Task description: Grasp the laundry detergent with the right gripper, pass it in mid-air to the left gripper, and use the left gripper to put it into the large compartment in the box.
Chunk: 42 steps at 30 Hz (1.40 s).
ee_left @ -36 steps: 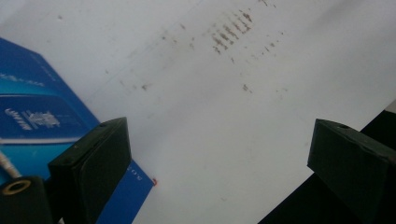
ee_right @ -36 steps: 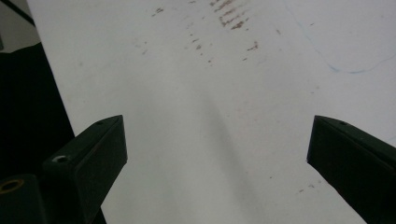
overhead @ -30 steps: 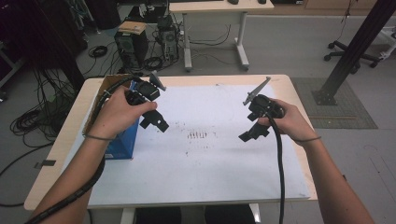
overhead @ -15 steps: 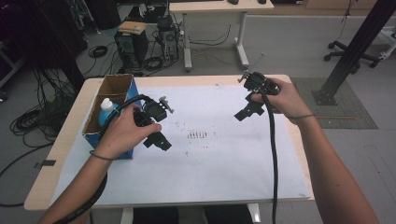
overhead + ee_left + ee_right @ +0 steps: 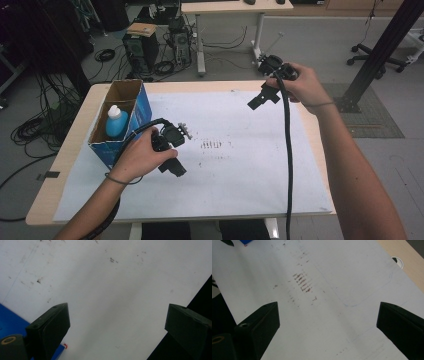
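Note:
A blue cardboard box point(image 5: 142, 107) stands open at the table's left, and a blue bottle with a white cap point(image 5: 115, 122) sits inside it. My left gripper point(image 5: 172, 166) hovers low over the white sheet point(image 5: 240, 170), just right of the box. Its jaws are open and hold nothing point(image 5: 117, 308), and the box's blue corner point(image 5: 10, 323) lies beside its left jaw. My right gripper point(image 5: 261, 97) is raised over the far edge of the table, right of centre. It too is open and holds nothing point(image 5: 328, 305), above dark smudges point(image 5: 302, 283) on the sheet.
The wooden table point(image 5: 65, 160) is covered by the white sheet, with a cable hole point(image 5: 397, 262) near its far edge. Desks, computer towers point(image 5: 140, 47) and cables stand on the floor beyond. A black post point(image 5: 380, 55) rises at the right.
My left hand has drawn back from over the box to its right side, uncovering the bottle. My right hand has moved away to the table's far edge.

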Each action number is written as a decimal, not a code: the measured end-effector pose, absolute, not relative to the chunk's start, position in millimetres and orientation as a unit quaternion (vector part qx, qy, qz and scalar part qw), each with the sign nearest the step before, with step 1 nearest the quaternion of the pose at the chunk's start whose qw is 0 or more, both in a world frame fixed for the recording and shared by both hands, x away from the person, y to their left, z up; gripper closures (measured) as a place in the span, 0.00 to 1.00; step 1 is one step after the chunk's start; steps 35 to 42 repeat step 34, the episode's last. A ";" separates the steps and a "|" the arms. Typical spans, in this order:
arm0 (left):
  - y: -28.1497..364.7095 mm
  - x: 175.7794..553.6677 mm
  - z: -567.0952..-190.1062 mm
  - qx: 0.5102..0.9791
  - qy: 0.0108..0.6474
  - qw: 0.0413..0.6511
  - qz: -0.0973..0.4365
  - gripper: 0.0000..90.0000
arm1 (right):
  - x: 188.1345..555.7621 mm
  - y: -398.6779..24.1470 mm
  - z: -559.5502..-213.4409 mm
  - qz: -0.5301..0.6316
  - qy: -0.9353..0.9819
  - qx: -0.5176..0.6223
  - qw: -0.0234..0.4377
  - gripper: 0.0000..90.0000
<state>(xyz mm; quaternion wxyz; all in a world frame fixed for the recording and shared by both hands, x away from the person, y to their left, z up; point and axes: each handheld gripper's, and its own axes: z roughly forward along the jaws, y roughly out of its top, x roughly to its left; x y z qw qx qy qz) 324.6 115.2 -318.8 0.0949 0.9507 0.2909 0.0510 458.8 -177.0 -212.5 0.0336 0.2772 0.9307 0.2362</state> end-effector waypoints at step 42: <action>115.8 325.6 -330.6 0.955 0.277 0.093 0.056 0.07 | 474.1 -171.5 -195.0 0.245 0.928 0.279 0.036 0.05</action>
